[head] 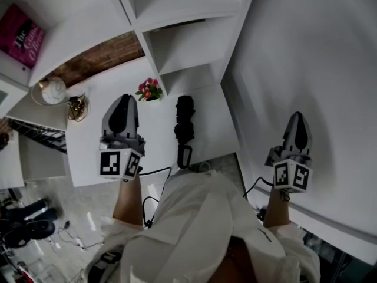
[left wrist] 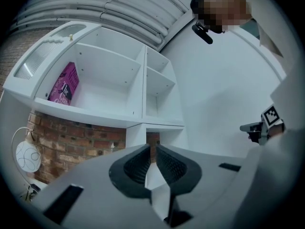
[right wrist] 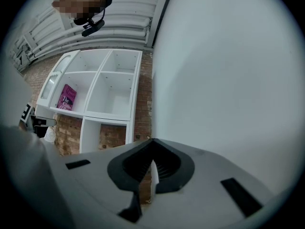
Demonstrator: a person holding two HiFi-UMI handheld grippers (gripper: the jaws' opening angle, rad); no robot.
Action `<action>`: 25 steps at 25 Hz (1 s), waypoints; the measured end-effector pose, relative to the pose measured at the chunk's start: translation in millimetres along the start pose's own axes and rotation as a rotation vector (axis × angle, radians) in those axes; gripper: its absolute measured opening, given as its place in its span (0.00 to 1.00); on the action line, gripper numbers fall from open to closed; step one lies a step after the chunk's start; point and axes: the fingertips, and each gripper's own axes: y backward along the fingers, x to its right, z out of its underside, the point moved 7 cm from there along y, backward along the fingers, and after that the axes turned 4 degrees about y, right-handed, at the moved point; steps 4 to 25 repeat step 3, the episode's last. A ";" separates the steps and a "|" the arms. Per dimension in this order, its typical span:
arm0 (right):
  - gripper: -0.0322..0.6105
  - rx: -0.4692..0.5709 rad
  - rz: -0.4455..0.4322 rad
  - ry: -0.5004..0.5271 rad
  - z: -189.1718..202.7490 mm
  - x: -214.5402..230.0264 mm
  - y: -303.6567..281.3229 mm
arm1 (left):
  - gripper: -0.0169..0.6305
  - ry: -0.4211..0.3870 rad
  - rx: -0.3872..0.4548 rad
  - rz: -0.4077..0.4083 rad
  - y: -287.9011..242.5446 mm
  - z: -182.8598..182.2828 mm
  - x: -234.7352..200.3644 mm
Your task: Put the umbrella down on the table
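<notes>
Folded umbrella (head: 184,125) lying on the desk (head: 88,151).
Task apparently complete: left tool (head: 122,106) at its 9 o'clock, right tool (head: 296,124) at 3 o'clock, both closed and empty.

The pink book (head: 20,37) is clipped by the head view's left edge — title unreadable; the gold trinket (head: 77,108), perhaps wire, is indistinct.

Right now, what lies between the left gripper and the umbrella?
Nothing: in the head view only bare white table separates the left gripper from the black umbrella lying flat. The small flower pot stands further back, not between them.
</notes>
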 end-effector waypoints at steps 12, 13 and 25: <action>0.08 -0.002 0.001 0.003 1.7 0.5 -1.3 | 0.11 0.004 -0.010 0.005 -1.8 3.7 1.9; 0.08 -0.002 0.001 0.003 1.7 0.5 -1.3 | 0.11 0.004 -0.010 0.005 -1.8 3.7 1.9; 0.08 -0.002 0.001 0.003 1.7 0.5 -1.3 | 0.11 0.004 -0.010 0.005 -1.8 3.7 1.9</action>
